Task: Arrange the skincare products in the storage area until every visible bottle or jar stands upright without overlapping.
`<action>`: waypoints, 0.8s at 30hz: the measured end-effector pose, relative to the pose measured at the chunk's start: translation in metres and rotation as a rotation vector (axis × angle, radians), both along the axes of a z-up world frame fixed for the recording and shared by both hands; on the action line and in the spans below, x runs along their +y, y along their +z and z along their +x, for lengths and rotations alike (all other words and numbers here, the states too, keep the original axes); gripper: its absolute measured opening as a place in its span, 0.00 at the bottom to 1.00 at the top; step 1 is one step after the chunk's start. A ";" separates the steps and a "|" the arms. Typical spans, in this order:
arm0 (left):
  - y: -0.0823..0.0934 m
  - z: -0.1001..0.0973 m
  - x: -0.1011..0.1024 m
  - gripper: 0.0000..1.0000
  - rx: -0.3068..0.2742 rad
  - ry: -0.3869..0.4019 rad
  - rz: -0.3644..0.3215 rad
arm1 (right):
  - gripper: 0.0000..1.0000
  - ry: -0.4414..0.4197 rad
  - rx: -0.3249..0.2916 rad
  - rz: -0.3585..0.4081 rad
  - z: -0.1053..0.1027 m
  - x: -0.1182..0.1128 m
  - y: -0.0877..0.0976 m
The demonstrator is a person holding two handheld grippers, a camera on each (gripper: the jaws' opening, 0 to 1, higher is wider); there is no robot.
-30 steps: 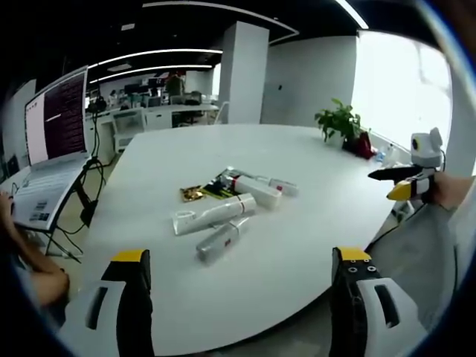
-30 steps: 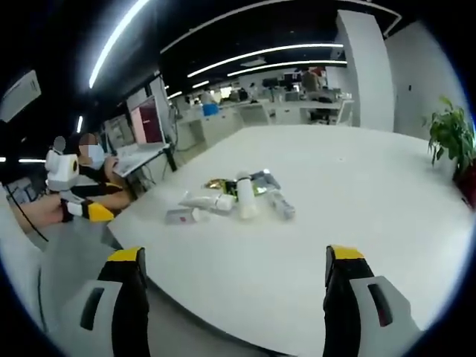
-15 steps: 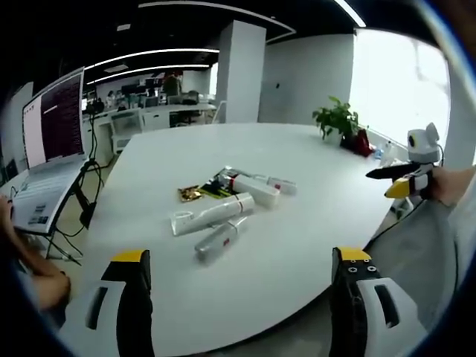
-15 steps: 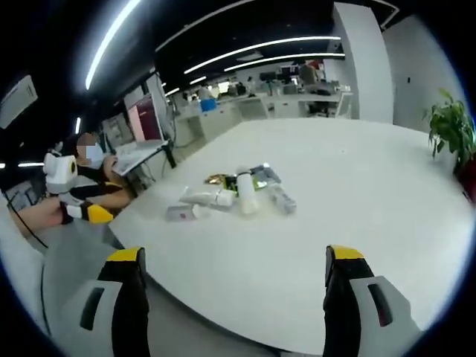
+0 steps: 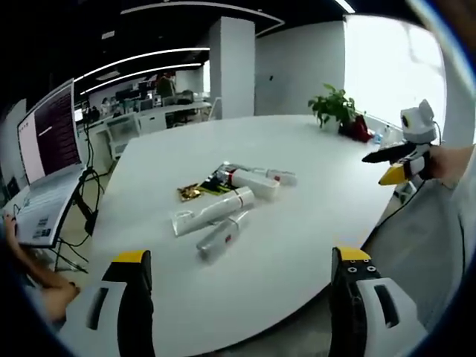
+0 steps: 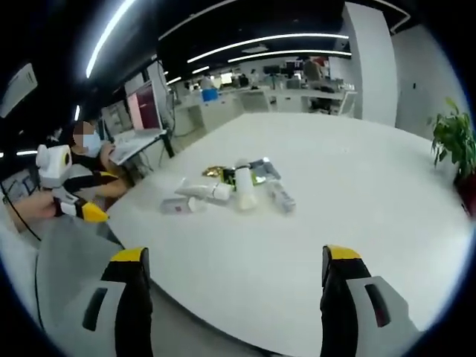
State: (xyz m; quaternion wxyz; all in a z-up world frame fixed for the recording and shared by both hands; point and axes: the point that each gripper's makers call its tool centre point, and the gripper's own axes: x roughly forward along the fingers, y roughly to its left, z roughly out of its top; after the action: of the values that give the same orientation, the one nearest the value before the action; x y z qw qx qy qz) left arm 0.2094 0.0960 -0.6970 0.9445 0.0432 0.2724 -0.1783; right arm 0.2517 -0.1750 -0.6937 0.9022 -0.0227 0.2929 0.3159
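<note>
Plant [image 5: 336, 108] by window in left view; person [image 6: 93, 160] in right.

Little has changed except the viewpoints: both cameras have drifted slightly, so the white table [image 5: 297, 245] and the lying cluster of skincare tubes [image 5: 223, 208] sit a touch differently in each view (the products themselves have not shifted against one another). In the left gripper view the right gripper [image 5: 390, 163] appears a little higher than a second ago. In the right gripper view the left gripper [image 6: 78, 208] appears slightly lower.
</note>
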 end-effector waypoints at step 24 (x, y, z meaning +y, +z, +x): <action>0.005 0.004 0.005 0.91 -0.024 0.039 -0.015 | 0.92 0.093 0.067 -0.071 0.039 0.015 -0.004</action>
State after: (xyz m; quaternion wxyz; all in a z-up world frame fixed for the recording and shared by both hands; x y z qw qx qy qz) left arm 0.2131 0.1012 -0.6916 0.9513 0.0328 0.2604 -0.1615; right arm 0.2910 -0.1597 -0.6976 0.8749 -0.0579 0.3327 0.3473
